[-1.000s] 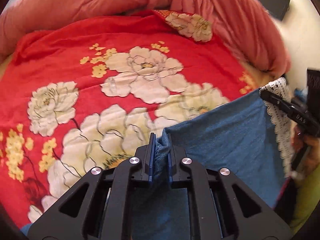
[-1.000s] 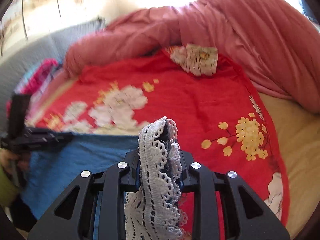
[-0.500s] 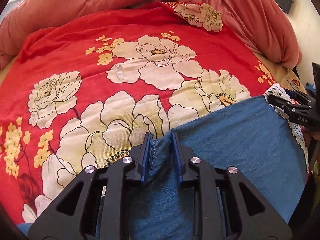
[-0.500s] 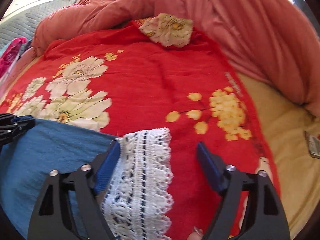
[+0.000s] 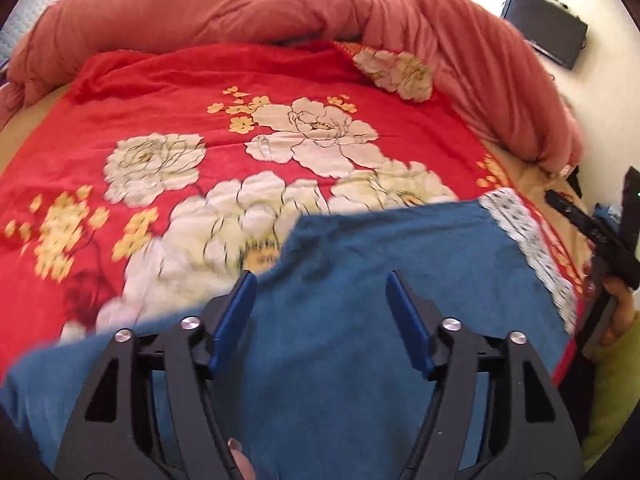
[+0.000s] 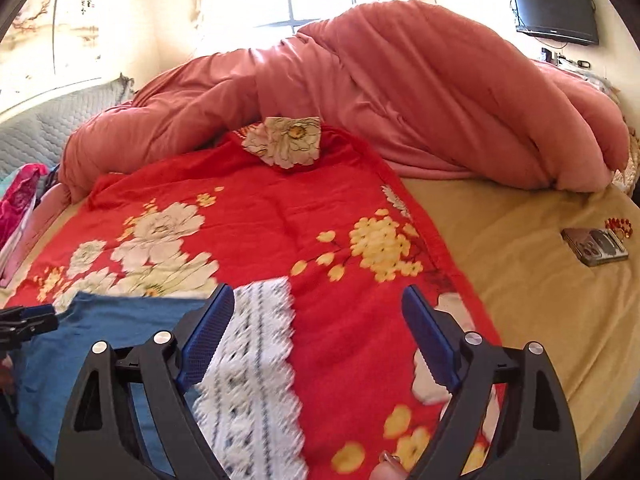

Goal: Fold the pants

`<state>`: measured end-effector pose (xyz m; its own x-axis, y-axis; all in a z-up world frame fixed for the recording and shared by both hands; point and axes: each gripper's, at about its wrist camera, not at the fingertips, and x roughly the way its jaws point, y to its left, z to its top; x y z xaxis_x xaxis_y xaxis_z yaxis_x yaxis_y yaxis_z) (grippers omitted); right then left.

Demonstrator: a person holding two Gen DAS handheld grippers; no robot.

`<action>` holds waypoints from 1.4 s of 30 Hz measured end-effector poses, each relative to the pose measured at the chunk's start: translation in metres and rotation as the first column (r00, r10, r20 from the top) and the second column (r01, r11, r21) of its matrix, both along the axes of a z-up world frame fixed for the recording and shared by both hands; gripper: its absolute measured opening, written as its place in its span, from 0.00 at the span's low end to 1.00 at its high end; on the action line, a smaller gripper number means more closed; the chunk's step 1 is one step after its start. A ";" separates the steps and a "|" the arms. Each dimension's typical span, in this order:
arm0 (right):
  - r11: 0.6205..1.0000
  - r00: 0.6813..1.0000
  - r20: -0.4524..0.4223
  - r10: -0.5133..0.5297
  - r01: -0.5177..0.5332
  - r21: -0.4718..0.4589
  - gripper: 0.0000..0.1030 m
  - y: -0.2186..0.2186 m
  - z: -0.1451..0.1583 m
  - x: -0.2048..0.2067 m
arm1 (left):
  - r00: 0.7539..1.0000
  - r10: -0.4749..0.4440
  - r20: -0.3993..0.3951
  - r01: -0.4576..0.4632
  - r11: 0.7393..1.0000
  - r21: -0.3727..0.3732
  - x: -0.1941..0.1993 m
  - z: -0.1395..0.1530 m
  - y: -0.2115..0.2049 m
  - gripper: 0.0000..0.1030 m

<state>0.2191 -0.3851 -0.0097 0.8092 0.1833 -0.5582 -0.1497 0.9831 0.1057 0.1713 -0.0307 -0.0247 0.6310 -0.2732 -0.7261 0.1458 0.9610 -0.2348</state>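
Red floral blanket (image 6: 280, 216) covers the bed; pink duvet (image 6: 420, 100) bunched at far edge; wall-mounted television (image 6: 554, 10).

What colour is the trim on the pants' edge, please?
White lace trim on blue pants; clearest in the right wrist view.

blur — lace hem (image 6: 256, 364) | cut off — pants (image 5: 360, 320) lower edge

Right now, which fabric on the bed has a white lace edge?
The blue pants, lying flat on the near part of the red flowered blanket; their lace trim runs along the right edge. The blanket and the pink duvet have none.
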 end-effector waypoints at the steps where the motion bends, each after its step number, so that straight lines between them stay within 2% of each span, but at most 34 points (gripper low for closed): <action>1: 1.000 1.000 0.002 0.008 -0.008 -0.004 0.82 0.003 0.001 -0.005 | 1.000 0.001 0.006 -0.001 1.000 -0.001 -0.012 0.002 0.000 0.64; 5: 0.998 0.998 0.064 0.026 -0.022 -0.059 0.83 0.019 0.010 -0.035 | 1.000 0.001 0.026 -0.002 1.000 0.016 -0.051 0.010 0.003 0.75; 7: 0.997 0.996 0.083 0.041 -0.035 -0.071 0.85 0.028 0.013 -0.048 | 0.999 0.002 0.041 -0.003 1.000 0.028 -0.064 0.016 0.006 0.86; 11: 0.989 0.991 0.086 0.104 -0.093 -0.117 0.85 0.056 0.014 -0.073 | 0.997 0.034 0.076 -0.039 0.996 0.076 -0.081 0.027 0.015 0.87; 15: 0.972 0.977 -0.001 0.215 -0.214 -0.099 0.85 0.088 0.001 -0.087 | 0.995 0.069 0.072 -0.076 0.993 0.095 -0.087 0.030 0.022 0.87; 20: 0.938 0.940 -0.076 0.332 -0.338 -0.084 0.85 0.118 -0.011 -0.106 | 0.997 0.066 0.043 -0.071 0.989 0.132 -0.096 0.018 0.026 0.87; 24: 0.922 0.925 -0.113 0.363 -0.374 -0.102 0.85 0.132 -0.019 -0.122 | 0.998 0.067 0.014 -0.068 0.988 0.142 -0.105 0.005 0.029 0.87; 27: 0.921 0.924 -0.147 0.353 -0.371 -0.118 0.85 0.136 -0.026 -0.128 | 0.998 0.059 0.011 -0.060 0.974 0.216 -0.113 -0.003 0.027 0.88; 29: 0.928 0.932 -0.186 0.310 -0.339 -0.153 0.85 0.136 -0.032 -0.129 | 0.995 0.096 0.006 -0.091 0.925 0.369 -0.114 -0.013 0.027 0.88; 30: 0.933 0.938 -0.200 0.283 -0.317 -0.169 0.85 0.133 -0.035 -0.129 | 0.995 0.103 -0.006 -0.093 0.919 0.383 -0.114 -0.016 0.030 0.88; 32: 0.952 0.946 -0.241 0.218 -0.260 -0.160 0.85 0.119 -0.041 -0.124 | 0.994 0.106 -0.021 -0.094 0.943 0.319 -0.115 -0.020 0.044 0.88; 36: 0.975 0.942 -0.282 0.181 -0.210 -0.075 0.85 0.093 -0.041 -0.120 | 0.995 0.095 -0.017 -0.087 0.957 0.277 -0.118 -0.018 0.052 0.88; 38: 0.974 0.939 -0.290 0.186 -0.215 -0.071 0.86 0.090 -0.043 -0.123 | 0.995 0.094 -0.020 -0.086 0.962 0.258 -0.118 -0.019 0.054 0.88; 42: 0.969 0.940 -0.297 0.169 -0.214 -0.125 0.86 0.097 -0.047 -0.124 | 0.995 0.093 -0.017 -0.087 0.970 0.227 -0.118 -0.021 0.057 0.88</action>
